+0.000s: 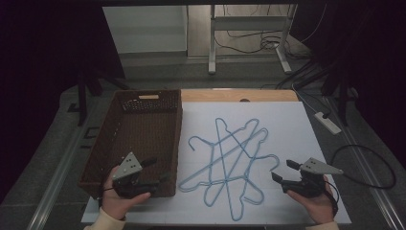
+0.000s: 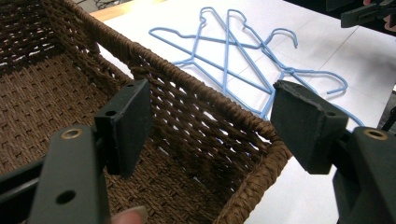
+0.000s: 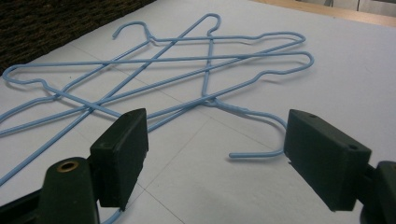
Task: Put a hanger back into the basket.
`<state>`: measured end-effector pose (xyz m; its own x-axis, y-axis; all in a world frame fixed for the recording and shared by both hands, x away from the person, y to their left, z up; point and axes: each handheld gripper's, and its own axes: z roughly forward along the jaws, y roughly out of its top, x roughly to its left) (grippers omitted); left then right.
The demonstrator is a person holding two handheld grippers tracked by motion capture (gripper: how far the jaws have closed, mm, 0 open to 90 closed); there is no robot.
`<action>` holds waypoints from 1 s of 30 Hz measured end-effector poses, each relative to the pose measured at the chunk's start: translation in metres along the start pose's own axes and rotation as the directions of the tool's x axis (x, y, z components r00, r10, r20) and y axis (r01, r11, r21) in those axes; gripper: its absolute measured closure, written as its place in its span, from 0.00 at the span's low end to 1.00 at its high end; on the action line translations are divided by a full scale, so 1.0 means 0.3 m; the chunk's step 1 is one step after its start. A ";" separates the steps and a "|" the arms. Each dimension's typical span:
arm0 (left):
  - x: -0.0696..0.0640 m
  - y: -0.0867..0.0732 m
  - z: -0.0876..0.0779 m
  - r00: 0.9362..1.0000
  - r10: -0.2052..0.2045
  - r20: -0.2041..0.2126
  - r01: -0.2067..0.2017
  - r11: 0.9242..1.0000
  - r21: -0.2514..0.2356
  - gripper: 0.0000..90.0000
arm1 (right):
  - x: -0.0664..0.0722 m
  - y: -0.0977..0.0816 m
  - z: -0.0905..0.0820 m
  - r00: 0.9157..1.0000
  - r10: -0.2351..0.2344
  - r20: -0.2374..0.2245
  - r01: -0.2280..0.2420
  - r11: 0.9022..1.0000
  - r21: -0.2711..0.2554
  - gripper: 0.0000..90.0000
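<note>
Basket [image 1: 143, 125]: nothing held inside | hangers [image 1: 230, 160]: piled beside it on desk [image 1: 287, 124] | left hand-held gripper [image 1: 148, 172], right hand-held gripper [image 1: 282, 171]: both released

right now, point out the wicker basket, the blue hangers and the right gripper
wicker basket [image 1: 178, 143]: high view, on its right side wall
blue hangers [image 1: 225, 165]: high view, on crossing wires mid-pile
right gripper [image 1: 281, 170]: high view, midway between its open jaw tips

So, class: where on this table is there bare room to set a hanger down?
Free: the basket floor, and the white sheet right of the hangers. Crowded: the sheet's middle, where the hangers lie crossed.
</note>
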<state>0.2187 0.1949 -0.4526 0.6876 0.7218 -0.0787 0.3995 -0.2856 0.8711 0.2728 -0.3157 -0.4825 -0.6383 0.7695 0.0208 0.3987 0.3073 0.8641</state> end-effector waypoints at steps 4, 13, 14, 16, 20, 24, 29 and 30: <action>-0.001 -0.004 -0.003 1.000 -0.002 -0.001 0.002 1.000 -0.001 0.32 | -0.001 0.003 0.004 1.000 -0.002 -0.001 0.002 1.000 0.001 0.26; -0.004 -0.008 -0.011 1.000 -0.008 -0.006 0.008 1.000 -0.004 0.32 | -0.006 0.007 0.015 1.000 0.008 -0.005 -0.008 1.000 0.008 0.26; -0.004 -0.009 -0.012 1.000 -0.007 -0.008 0.007 1.000 -0.004 0.32 | -0.006 0.007 0.015 1.000 0.008 -0.005 -0.008 1.000 0.009 0.26; -0.005 -0.011 -0.014 1.000 -0.007 -0.009 0.007 1.000 -0.003 0.32 | -0.006 0.009 0.017 1.000 0.010 -0.004 -0.010 1.000 0.009 0.26; -0.004 -0.012 -0.016 1.000 -0.009 -0.011 0.009 1.000 -0.003 0.32 | -0.001 0.010 0.020 1.000 0.001 0.001 -0.001 1.000 0.018 0.27; -0.004 -0.011 -0.017 1.000 -0.007 -0.009 0.007 1.000 -0.001 0.32 | -0.002 0.009 0.021 1.000 -0.002 0.011 0.002 1.000 0.026 0.27; -0.005 -0.008 -0.021 1.000 -0.006 -0.013 0.006 1.000 -0.007 0.32 | -0.004 0.010 0.021 1.000 0.000 0.016 -0.001 0.999 0.037 0.28; -0.004 -0.007 -0.022 1.000 -0.007 -0.013 0.007 1.000 -0.010 0.32 | -0.003 0.011 0.021 1.000 0.001 0.017 -0.001 0.999 0.041 0.28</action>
<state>0.2130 0.1987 -0.4510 0.6769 0.7318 -0.0789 0.3986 -0.2743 0.8751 0.2789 -0.3120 -0.4828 -0.6264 0.7794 0.0126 0.4263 0.3290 0.8427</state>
